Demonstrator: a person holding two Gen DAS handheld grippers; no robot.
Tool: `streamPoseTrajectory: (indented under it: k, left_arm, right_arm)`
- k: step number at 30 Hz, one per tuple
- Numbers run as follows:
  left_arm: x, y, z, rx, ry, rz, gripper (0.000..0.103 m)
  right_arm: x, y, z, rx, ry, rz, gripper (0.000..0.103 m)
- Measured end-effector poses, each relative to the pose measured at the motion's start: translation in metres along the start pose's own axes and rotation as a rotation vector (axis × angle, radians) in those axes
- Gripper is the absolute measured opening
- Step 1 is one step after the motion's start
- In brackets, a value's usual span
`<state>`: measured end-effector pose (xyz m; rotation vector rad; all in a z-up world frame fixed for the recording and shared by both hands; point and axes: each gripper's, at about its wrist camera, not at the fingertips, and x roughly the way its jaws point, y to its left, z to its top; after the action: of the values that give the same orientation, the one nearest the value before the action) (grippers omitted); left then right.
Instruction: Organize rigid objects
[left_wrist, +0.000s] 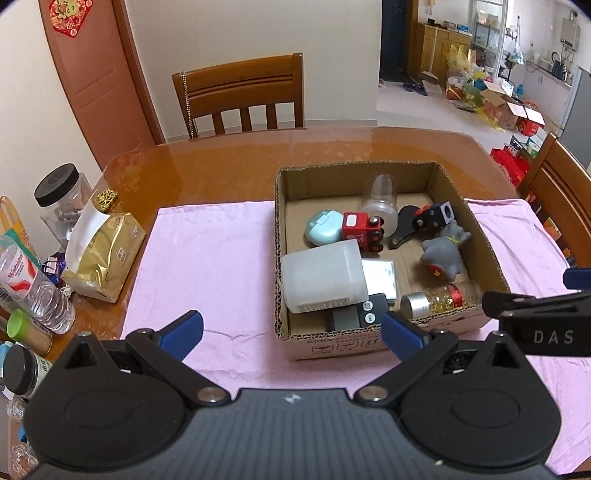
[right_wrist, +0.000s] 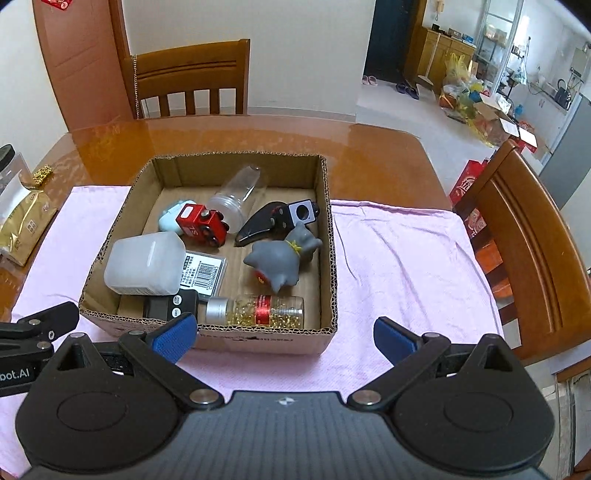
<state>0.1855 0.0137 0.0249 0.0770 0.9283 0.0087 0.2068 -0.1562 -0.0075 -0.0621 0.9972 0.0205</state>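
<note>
A cardboard box stands on a pink cloth. Inside lie a white plastic jar, a red toy truck, a grey rubber toy, a bottle of gold capsules, a clear cup, a mint case and several small dark items. My left gripper hangs open before the box's near wall. My right gripper is open at the near right corner, empty.
The wooden table carries a gold packet, a black-lidded jar and bottles at the left. Chairs stand behind and to the right. Pink cloth lies bare on both sides of the box.
</note>
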Motion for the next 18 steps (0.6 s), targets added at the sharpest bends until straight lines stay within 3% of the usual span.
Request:
streamPoseTrajectory:
  k: [18]
  left_arm:
    - [-0.0004,-0.0053,-0.0004,0.008,0.000,0.006,0.102]
  right_arm:
    - [-0.0064,-0.0007,-0.0021,0.006,-0.010,0.000,0.103]
